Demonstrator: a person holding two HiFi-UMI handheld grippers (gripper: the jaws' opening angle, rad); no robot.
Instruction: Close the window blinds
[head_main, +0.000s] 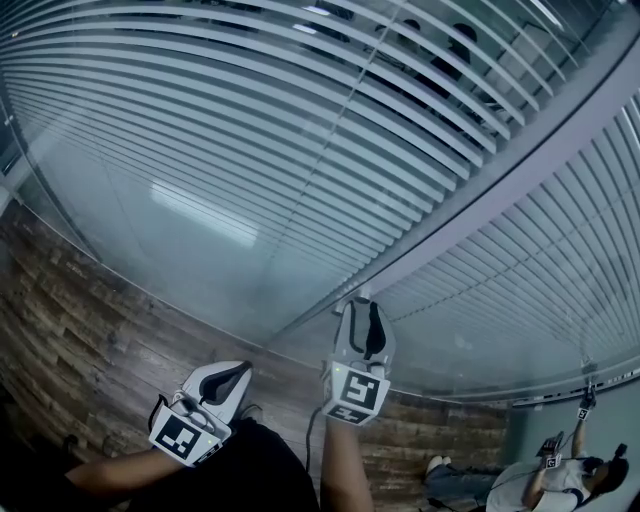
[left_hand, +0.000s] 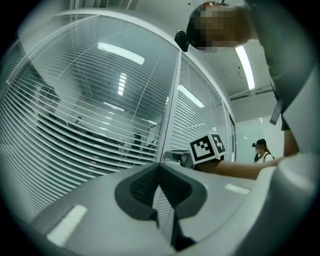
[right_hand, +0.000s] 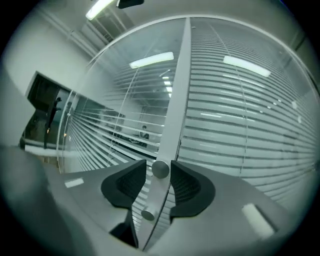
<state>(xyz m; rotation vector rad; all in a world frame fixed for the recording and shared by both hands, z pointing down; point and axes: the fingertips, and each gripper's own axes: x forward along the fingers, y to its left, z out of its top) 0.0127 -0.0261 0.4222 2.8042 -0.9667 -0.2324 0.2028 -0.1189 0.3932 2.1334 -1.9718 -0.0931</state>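
**Blinds partly closed, turning knob between the jaws**
The right gripper (right_hand: 158, 164) was spread loosely around the knob (right_hand: 160, 170); the left gripper (left_hand: 160, 166) was pressed together, empty. The blinds (right_hand: 112, 137) beyond, left of the knob, showed gaps, so more turning seemed needed.

2 tongs (head_main: 235, 372) (head_main: 365, 305), 2 blind panels (head_main: 250, 150) (head_main: 540, 260), 1 frame post (head_main: 480, 190) w/ 2 knobs (right_hand: 160, 169) (right_hand: 148, 214)

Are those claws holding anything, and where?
Nothing. The right gripper has fingers either side of the round knob, gap showing; the left gripper is shut, empty.
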